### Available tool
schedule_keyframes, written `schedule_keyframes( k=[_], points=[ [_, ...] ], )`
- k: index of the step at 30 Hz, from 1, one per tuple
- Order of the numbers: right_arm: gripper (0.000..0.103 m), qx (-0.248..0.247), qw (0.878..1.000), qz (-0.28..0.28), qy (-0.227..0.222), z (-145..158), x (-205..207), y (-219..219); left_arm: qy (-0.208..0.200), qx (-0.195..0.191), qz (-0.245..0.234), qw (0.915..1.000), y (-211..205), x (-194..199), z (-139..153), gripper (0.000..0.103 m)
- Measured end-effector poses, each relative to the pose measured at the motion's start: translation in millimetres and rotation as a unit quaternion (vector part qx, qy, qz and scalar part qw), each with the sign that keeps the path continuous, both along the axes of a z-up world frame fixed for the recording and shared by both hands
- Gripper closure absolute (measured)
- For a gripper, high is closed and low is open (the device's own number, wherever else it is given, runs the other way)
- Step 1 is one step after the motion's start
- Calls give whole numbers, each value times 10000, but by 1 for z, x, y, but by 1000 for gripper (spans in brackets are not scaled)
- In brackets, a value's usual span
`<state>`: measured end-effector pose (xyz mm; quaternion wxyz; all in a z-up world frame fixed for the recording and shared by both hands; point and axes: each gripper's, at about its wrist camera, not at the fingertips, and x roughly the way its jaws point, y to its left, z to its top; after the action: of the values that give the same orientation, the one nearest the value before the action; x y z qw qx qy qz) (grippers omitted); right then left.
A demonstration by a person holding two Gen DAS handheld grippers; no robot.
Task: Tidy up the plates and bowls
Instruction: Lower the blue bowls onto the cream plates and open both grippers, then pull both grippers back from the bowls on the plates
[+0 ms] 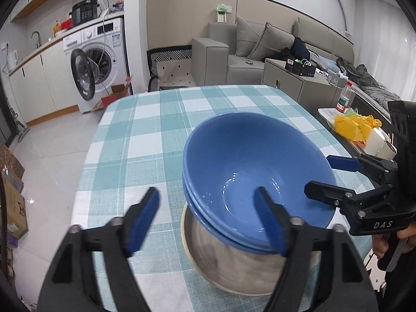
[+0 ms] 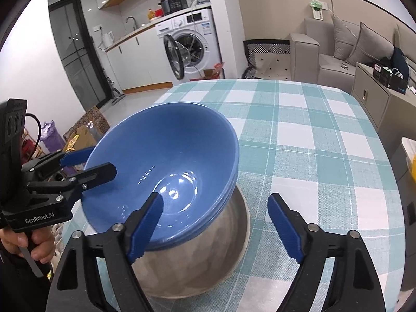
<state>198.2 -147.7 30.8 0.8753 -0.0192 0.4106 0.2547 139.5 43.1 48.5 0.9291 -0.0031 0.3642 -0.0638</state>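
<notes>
Two nested blue bowls (image 1: 249,171) sit tilted inside a steel bowl (image 1: 234,267) on the checked tablecloth (image 1: 156,130). My left gripper (image 1: 208,221) is open, its jaws straddling the near left rim of the blue bowls. My right gripper (image 2: 215,223) is open, straddling the right rim of the blue bowls (image 2: 166,166) above the steel bowl (image 2: 197,265). Each gripper also shows in the other's view: the right one (image 1: 327,179) at the bowls' right rim, the left one (image 2: 88,166) at their left rim.
A side tray (image 1: 327,114) to the right holds a yellow bag (image 1: 356,127), a bottle (image 1: 344,98) and a white box. A sofa (image 1: 273,44), a cabinet and a washing machine (image 1: 98,59) stand beyond the table. Cardboard boxes (image 1: 13,202) sit on the floor at left.
</notes>
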Motion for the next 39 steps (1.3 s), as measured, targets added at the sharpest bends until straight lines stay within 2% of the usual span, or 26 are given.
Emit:
schedule_keyframes(
  k=[2, 6, 11, 16, 19, 24, 31, 39],
  points=[
    [5, 35, 10000, 10, -92, 1, -4, -3, -208, 42, 4, 9998, 0, -9, 4, 16],
    [1, 99, 9993, 161, -331, 4, -15, -7, -434, 41, -7, 9990, 2, -23, 8, 0],
    [1, 56, 9963, 372, -776, 11, -33, -7, -769, 196, 105, 9968, 4, -38, 8, 0],
    [1, 57, 9907, 492, -1265, 16, -54, -10, -1053, 60, 374, 9937, 14, -55, 5, 0],
    [1, 173, 9882, 518, -1433, 17, -64, -14, -1218, 130, 523, 9911, 16, -63, 3, 0],
    [1, 341, 9867, 523, -1500, 12, -79, -23, -1416, 150, 519, 9884, 14, -77, -5, 0],
    [1, 608, 9821, 489, -1712, -1, -103, -37, -1583, 438, 391, 9856, 1, -92, -20, 0],
    [1, 660, 9820, 513, -1693, -14, -112, -43, -1687, 85, 423, 9847, 7, -97, -40, 0]
  ],
)
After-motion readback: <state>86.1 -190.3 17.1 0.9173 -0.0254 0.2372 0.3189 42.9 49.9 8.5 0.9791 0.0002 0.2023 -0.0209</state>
